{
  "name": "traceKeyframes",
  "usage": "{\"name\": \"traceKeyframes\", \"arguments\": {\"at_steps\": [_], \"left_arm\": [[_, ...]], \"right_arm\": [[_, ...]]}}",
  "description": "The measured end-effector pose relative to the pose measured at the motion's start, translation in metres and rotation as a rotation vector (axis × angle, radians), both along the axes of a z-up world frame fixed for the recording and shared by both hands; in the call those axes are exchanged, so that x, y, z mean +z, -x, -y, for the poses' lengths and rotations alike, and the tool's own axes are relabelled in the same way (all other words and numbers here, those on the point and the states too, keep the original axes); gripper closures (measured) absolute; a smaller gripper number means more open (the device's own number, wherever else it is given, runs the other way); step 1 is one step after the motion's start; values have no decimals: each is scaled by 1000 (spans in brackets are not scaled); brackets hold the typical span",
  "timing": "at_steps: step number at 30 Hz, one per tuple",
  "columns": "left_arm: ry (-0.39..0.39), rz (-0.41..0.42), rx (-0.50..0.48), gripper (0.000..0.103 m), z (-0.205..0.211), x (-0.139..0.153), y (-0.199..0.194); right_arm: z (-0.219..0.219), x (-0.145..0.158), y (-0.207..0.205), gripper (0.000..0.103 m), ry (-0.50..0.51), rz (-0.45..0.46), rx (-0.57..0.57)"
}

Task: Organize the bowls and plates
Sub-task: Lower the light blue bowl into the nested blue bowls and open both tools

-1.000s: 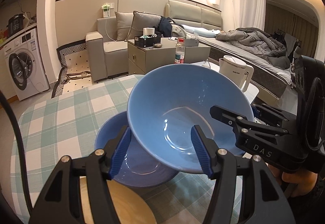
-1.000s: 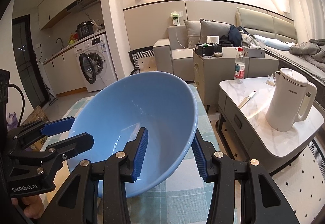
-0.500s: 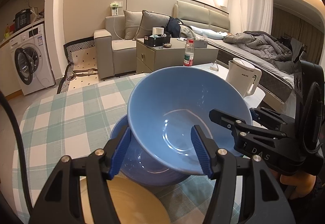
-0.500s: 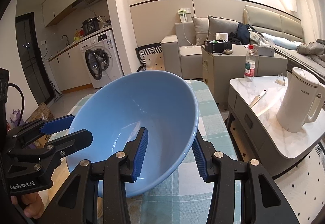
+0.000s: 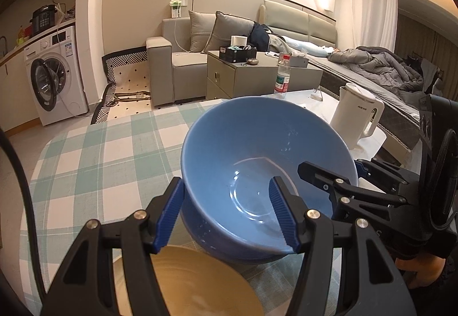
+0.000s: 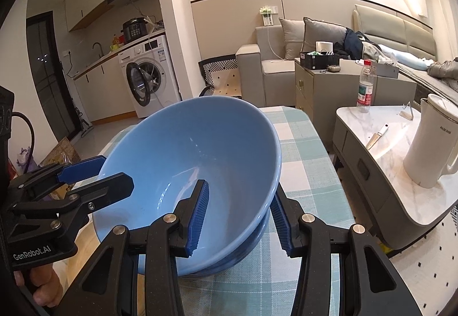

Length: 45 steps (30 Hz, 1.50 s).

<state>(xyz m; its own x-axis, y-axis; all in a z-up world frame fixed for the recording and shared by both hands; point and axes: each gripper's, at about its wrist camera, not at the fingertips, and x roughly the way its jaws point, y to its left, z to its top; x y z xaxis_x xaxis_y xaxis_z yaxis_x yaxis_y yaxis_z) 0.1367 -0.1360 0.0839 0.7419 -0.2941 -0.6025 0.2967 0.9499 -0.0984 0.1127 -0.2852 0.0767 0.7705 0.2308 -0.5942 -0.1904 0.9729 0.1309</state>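
Observation:
A blue bowl is tilted and sits partly nested in a second blue bowl on the checked tablecloth. My left gripper straddles its near left rim with open jaws, one finger inside and one outside. My right gripper straddles the right rim the same way, jaws apart and not pressing on it. The lower bowl's edge shows under the upper one in the right wrist view. A tan plate lies just in front of the bowls, below the left gripper.
The checked tablecloth covers the table to the left and behind. A white kettle and a water bottle stand on a marble side table to the right. A sofa and washing machine stand farther back.
The upper bowl has come down and to the left into the lower bowl, which it now mostly hides. Both grippers moved with it.

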Motion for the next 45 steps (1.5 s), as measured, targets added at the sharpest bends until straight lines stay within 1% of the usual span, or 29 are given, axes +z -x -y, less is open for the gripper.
{"name": "traceKeyframes", "arguments": {"at_steps": [5, 9, 15, 18, 24, 30, 35, 45], "left_arm": [[2, -20, 25, 42, -9, -9, -5], [5, -15, 42, 42, -15, -13, -7], [-5, -30, 51, 42, -21, -23, -13], [-11, -34, 47, 42, -20, -25, -16], [-31, -37, 39, 42, -15, -29, -19], [-39, -61, 39, 42, -12, -35, -25], [-49, -68, 35, 42, -9, -38, -26], [-77, -83, 42, 42, -3, -43, -32]], "right_arm": [[-10, -4, -5, 58, 3, -3, 19], [-20, -7, -7, 58, 34, 1, 26], [-26, -14, -8, 58, 30, -13, 40], [-28, -17, -9, 58, 43, -14, 37], [-22, -21, -12, 58, 21, -36, 31], [-22, -24, -13, 58, 52, -31, 23], [-25, -28, -13, 58, 81, -45, 21], [-27, -30, -12, 58, 108, -51, 24]]}}
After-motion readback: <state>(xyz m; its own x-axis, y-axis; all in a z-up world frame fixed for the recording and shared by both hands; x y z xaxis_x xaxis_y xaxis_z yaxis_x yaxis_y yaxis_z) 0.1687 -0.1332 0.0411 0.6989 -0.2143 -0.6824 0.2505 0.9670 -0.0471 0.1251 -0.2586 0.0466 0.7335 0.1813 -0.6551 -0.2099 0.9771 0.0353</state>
